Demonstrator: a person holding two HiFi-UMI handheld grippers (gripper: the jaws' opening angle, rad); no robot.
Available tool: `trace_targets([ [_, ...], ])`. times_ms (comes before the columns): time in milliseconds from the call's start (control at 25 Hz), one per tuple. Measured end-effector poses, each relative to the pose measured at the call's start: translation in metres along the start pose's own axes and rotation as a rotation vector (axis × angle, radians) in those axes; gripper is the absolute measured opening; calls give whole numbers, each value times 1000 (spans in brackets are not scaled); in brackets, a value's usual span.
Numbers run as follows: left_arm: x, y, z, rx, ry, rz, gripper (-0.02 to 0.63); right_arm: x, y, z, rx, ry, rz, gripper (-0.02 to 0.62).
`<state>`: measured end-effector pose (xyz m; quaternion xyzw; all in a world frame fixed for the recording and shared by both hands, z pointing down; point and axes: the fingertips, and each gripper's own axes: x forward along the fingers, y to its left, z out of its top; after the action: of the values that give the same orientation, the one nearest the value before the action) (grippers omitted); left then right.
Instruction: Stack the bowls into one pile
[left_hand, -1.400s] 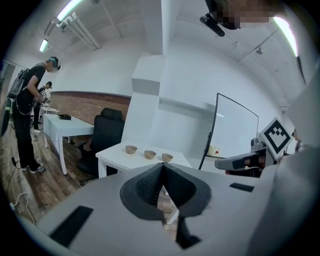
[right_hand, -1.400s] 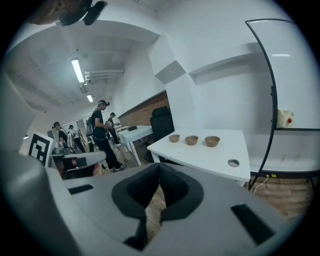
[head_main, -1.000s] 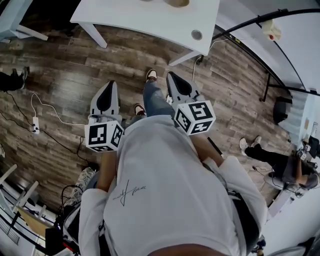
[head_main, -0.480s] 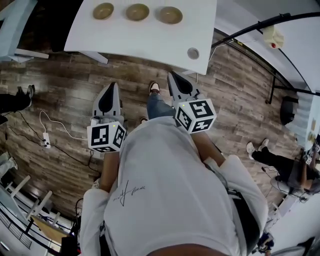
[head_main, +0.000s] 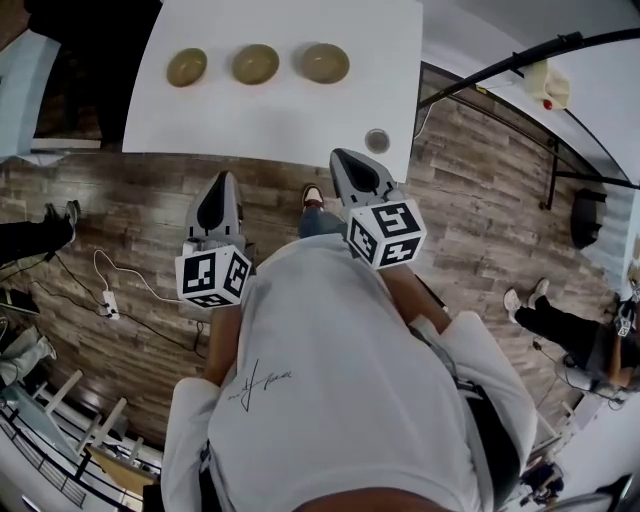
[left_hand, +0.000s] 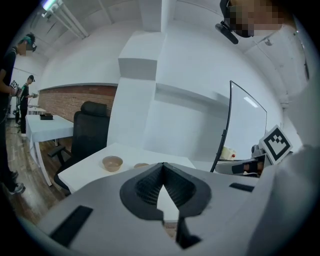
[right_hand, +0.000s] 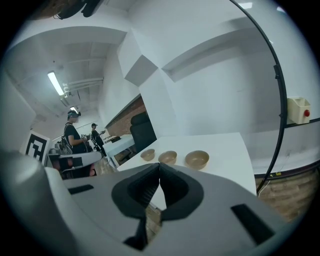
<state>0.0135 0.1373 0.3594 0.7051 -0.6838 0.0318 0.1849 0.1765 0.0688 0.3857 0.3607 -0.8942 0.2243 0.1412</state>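
Note:
Three tan bowls stand apart in a row on the white table (head_main: 290, 115): the left bowl (head_main: 186, 67), the middle bowl (head_main: 255, 64) and the right bowl (head_main: 325, 62). My left gripper (head_main: 225, 177) is shut and empty over the wooden floor, just short of the table's near edge. My right gripper (head_main: 341, 154), also shut and empty, has its tip at that edge. The right gripper view shows all three bowls (right_hand: 196, 159) beyond the closed jaws of the right gripper (right_hand: 160, 165). In the left gripper view, one bowl (left_hand: 112, 163) shows whole past the left gripper (left_hand: 162, 165), and a second bowl (left_hand: 141, 165) is partly hidden.
A small round grommet (head_main: 377, 140) sits near the table's front right corner. A black office chair (left_hand: 92, 127) stands at the table's far side. A black curved pole (head_main: 500, 60) runs at the right. A power strip with cable (head_main: 108, 300) lies on the floor left; people stand around.
The table has come further into view, and all three bowls now show. Both shut grippers have moved forward toward its near edge.

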Motion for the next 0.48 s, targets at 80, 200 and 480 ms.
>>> trace_targets([
  [80, 12, 0, 3, 2, -2, 1, 3, 7, -7, 3, 1, 4, 0, 11],
  [200, 26, 1, 6, 2, 0, 2, 3, 17, -19, 6, 15, 6, -27, 11],
  [480, 44, 12, 8, 3, 32, 3, 3, 37, -33, 6, 61, 33, -54, 11],
])
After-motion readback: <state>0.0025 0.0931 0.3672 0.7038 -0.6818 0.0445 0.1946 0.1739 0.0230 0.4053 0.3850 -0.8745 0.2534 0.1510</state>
